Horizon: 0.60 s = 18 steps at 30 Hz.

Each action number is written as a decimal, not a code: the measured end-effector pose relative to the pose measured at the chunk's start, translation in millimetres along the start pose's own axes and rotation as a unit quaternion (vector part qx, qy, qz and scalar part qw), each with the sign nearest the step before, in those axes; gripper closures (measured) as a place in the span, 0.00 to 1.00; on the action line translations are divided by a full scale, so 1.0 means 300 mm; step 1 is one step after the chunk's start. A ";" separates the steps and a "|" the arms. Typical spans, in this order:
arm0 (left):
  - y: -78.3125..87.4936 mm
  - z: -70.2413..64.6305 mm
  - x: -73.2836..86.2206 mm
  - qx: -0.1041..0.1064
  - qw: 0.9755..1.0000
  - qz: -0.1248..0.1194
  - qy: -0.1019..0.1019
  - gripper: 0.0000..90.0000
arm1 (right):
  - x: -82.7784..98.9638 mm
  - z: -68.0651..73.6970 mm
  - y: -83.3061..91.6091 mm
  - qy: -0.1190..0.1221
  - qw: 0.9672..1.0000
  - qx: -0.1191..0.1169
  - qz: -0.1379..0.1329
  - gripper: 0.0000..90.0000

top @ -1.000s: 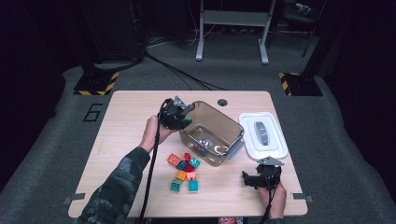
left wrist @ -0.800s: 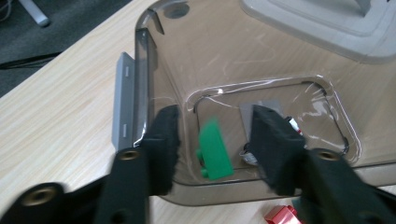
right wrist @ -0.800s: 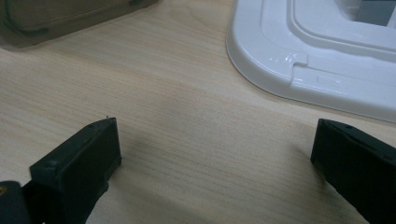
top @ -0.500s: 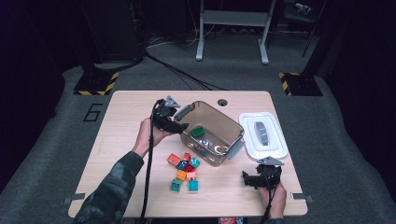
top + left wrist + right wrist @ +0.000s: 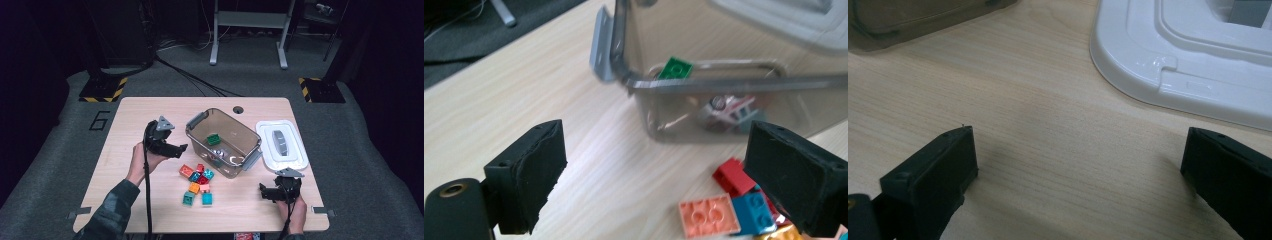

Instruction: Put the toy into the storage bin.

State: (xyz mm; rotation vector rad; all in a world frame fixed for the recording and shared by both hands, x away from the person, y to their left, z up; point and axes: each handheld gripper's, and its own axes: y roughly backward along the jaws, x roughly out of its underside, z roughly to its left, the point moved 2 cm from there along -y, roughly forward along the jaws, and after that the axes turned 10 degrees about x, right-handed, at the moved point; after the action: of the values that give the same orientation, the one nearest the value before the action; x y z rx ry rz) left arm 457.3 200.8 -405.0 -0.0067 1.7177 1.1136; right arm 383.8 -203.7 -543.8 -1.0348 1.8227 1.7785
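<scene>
With your left claw (image 5: 181, 148) spread empty, lower it squarely over one brick in the pile (image 5: 197, 184) at lower centre, right claw (image 5: 262, 190) idling apart

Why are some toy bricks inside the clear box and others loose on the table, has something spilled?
Nothing looks spilled. The bin stands upright, holding a green brick. The loose bricks lie clustered beside it, and the lid lies flat alongside.

Lighting: table (image 5: 150, 210) bright and evenly lit from overhead; surrounding floor dim, far room near black. Shadows: soft, short, beneath the bin (image 5: 223, 141). Glare: small highlights on the white lid (image 5: 1148, 75). Sharpness: high view soft, low in detail. Gripper views: near jaws blurred, lid's far edge out of focus.
</scene>
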 end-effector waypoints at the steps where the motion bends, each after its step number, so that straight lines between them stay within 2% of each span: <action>1: -0.002 0.004 0.015 0.000 1.000 0.002 0.006 0.10 | 0.000 0.000 0.000 0.000 1.000 0.000 0.000 0.01; 7: -0.044 0.016 0.099 0.006 0.999 0.022 0.039 0.03 | 0.000 0.000 0.000 0.000 1.000 0.000 0.000 0.01; 8: -0.066 0.014 0.119 0.020 0.998 0.036 0.044 0.00 | 0.000 0.000 0.000 0.000 1.000 0.000 0.000 0.01; 18: -0.171 -0.029 0.175 0.044 0.995 0.067 0.053 0.00 | 0.000 0.000 0.000 0.000 1.000 0.000 0.000 0.01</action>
State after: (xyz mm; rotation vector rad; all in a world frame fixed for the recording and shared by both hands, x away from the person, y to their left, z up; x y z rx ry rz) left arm 451.7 191.1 -478.0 0.1075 1.8829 1.1509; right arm 383.8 -203.7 -543.8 -1.0352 1.8229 1.7780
